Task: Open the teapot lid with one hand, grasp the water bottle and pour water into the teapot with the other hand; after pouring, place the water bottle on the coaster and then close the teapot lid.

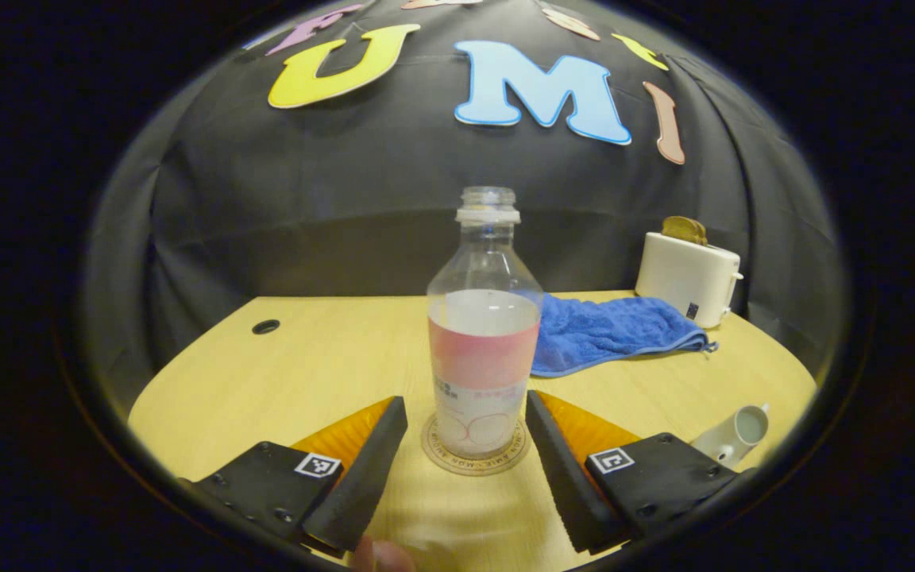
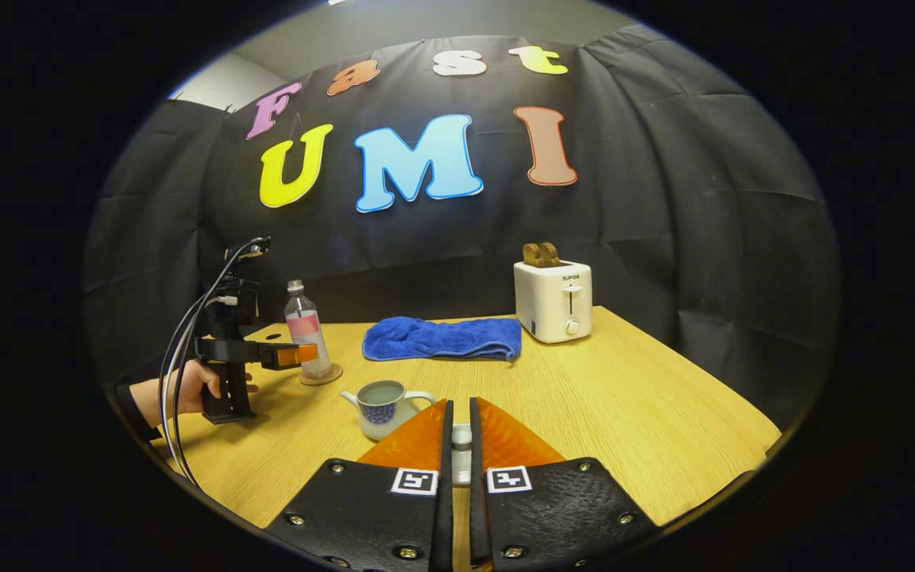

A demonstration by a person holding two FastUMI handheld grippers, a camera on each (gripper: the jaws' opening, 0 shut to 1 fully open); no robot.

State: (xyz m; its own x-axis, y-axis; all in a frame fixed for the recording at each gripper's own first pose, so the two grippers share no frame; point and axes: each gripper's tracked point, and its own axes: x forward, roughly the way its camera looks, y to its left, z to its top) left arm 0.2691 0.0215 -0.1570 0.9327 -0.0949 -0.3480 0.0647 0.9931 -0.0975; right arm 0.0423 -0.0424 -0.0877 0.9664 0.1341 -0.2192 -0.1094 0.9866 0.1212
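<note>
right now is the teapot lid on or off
Off. The teapot shows an open mouth with water inside, and the right tongs are shut on a small white piece, apparently the lid.

Both low, forward; shared table (image 1: 330,357)

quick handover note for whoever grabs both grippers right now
Left gripper: open, fingers either side of the water bottle, which stands on the coaster.
Right gripper: shut on the teapot lid, held off the pot.
Teapot: open on the table, water inside.
Done: lid off, apparently poured, bottle on coaster.
Left: put the lid back on.
</note>
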